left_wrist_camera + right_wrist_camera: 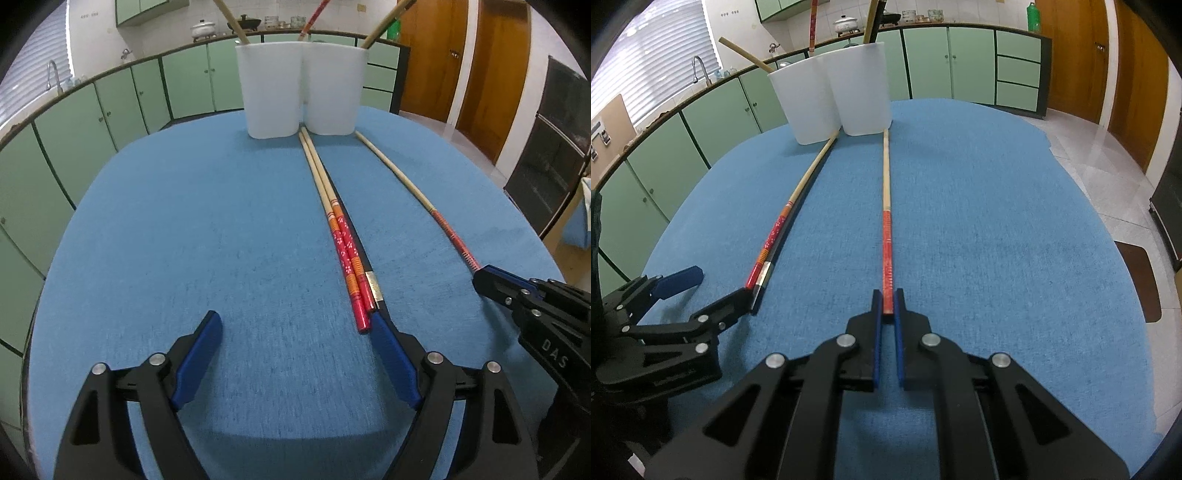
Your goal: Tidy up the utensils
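Right tool [888,295] clenched on the single chopstick's [885,206] red end; shaft runs to 12 o'clock, tip at the white holder [834,96]. Left tool [295,328] released, beside the pair [341,236].

Both wrist views low over blue table [184,221], facing white holder [301,88], sharing chopsticks [334,221]
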`<state>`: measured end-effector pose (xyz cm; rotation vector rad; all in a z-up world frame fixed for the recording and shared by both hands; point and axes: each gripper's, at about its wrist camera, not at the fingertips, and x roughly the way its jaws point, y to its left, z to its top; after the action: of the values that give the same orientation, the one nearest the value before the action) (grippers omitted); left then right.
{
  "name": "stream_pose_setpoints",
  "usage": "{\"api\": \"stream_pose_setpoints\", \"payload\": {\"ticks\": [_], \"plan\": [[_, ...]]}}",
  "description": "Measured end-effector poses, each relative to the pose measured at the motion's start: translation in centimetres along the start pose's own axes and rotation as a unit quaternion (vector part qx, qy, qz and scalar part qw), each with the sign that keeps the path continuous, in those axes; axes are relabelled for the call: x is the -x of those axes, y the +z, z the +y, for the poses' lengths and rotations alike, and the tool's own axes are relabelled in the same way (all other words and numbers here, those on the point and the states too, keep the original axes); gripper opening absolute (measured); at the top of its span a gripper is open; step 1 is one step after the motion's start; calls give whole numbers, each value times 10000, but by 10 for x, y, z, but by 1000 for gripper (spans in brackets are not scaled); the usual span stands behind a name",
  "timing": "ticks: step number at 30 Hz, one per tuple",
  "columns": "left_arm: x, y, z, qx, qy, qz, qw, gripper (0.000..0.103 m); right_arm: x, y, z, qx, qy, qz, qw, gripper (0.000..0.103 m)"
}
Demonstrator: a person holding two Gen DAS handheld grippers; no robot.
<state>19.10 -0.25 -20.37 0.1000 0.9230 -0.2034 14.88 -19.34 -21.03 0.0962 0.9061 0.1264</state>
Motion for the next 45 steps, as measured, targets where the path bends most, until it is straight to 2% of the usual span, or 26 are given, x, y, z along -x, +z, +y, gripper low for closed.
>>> {"api": "stream_pose_setpoints", "payload": {"ticks": [5, 10, 14, 16, 21, 25, 32, 34, 37, 45], "plan": [[5, -5, 15, 295, 235, -35, 9993, 82, 0, 0, -2, -13, 28, 1, 10000, 5], [13, -13, 31, 434, 273, -58, 9987, 81, 2, -1, -4, -4, 175, 9, 9998, 10], [17, -17, 33, 462, 167, -115, 9987, 81, 8, -4, 1, 288, 320, 14, 9991, 36], [16, -16, 31, 413, 169, -98, 9990, 81, 10, -6, 2, 349, 282, 6, 9990, 37], [15, -16, 26, 316, 134, -98, 9994, 78, 10, -6, -7, 101, 329, 8, 9994, 28], [15, -13, 20, 291, 68, -130, 9995, 68, 8, -4, -3, 177, 243, 9, 9995, 27], [14, -8, 12, 291, -150, -175, 9993, 41, 3, -3, -3, 166, 129, 46, 9998, 6], [14, -8, 8, 225, -166, -182, 9994, 25, 2, -3, -2, 198, 92, 43, 9998, 5], [14, -8, 2, 134, -175, -188, 9996, 8, 2, -3, 0, 249, 33, 35, 9997, 5], [25, -5, 6, 222, -208, -303, 9991, 6, 13, -1, -3, 228, 116, -81, 9996, 5]]}}
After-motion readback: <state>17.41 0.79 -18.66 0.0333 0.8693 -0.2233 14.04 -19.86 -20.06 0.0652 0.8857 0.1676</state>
